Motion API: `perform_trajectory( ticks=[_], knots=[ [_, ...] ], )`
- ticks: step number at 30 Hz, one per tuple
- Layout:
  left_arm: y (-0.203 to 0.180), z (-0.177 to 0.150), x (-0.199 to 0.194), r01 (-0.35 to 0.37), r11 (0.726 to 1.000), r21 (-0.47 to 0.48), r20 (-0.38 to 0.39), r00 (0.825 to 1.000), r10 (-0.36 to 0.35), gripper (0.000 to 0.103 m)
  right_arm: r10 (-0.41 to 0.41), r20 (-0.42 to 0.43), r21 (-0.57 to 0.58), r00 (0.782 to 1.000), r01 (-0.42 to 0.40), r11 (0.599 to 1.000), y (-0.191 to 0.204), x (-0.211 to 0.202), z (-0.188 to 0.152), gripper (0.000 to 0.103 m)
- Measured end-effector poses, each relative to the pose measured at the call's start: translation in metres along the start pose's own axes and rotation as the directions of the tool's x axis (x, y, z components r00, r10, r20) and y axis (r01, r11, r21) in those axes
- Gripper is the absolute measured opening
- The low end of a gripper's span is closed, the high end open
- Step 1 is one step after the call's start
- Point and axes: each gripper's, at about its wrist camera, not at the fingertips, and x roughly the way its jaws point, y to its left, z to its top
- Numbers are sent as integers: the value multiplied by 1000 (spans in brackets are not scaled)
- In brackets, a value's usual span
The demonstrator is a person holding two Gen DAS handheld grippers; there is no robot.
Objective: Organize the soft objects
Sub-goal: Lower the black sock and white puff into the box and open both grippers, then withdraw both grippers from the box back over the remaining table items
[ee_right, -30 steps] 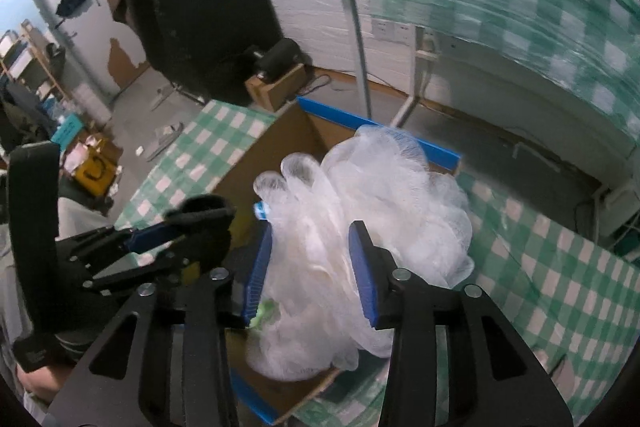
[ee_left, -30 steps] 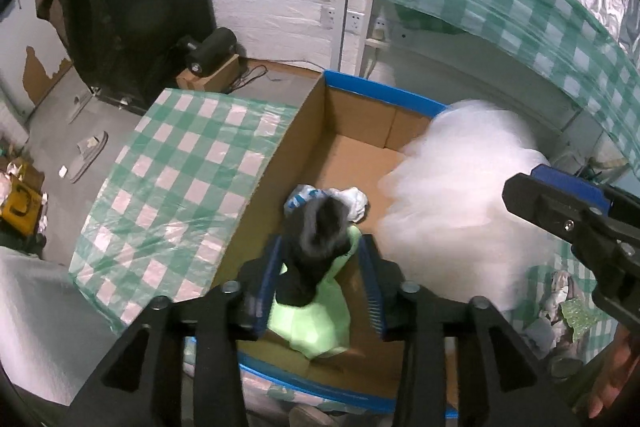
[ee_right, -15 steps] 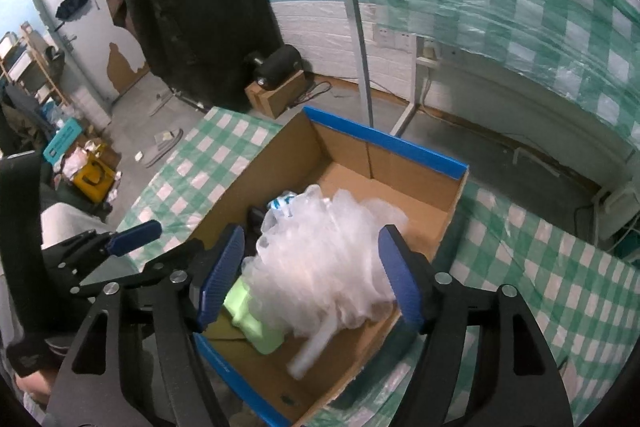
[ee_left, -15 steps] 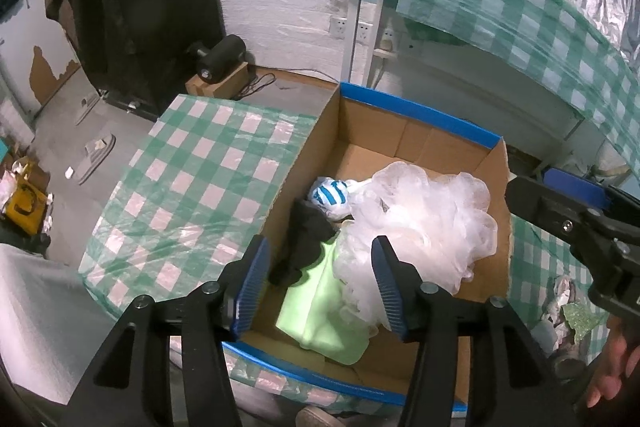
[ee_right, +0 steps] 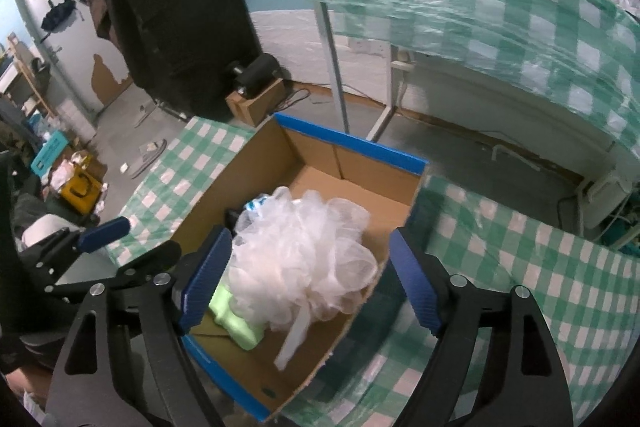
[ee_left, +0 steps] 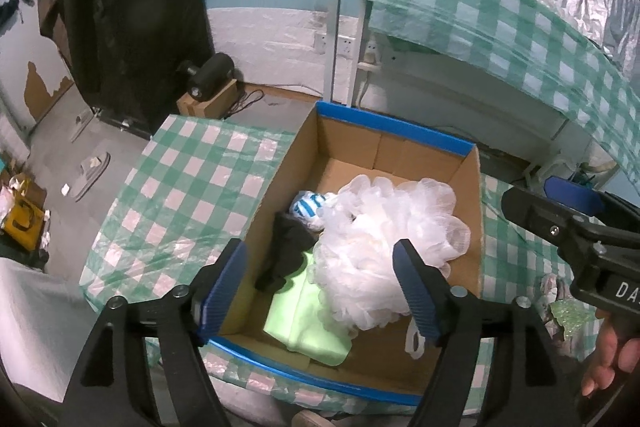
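Both the left hand-held gripper (ee_left: 320, 291) and right hand-held gripper (ee_right: 310, 281) hang wide and empty above the cardboard box (ee_left: 280, 179), where the white mesh pouf (ee_left: 384, 247) lies.

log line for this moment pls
left gripper open | right gripper open | white loofah in cardboard box | beside green cloth

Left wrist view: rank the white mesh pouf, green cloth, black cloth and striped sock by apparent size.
1. white mesh pouf
2. green cloth, partly under the pouf
3. black cloth
4. striped sock, mostly hidden, so its rank is unsure
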Motion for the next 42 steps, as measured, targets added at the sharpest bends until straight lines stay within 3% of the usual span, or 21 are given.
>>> perform_trajectory(
  ticks=[12, 26, 42],
  knots=[
    [-33, 1, -9, 36, 998, 54, 21, 999, -38, 86, -69, 2, 50, 998, 69, 996, -30, -26, -11, 83],
    [-85, -4, -8, 84, 987, 134, -4, 996, -84, 86, -132, -7, 144, 991, 132, 981, -87, -56, -36, 84],
    [-171, -20, 6, 158, 946, 284, -74, 987, -142, 86, -257, -46, 301, 965, 259, 918, -176, -100, -82, 84]
  ],
)
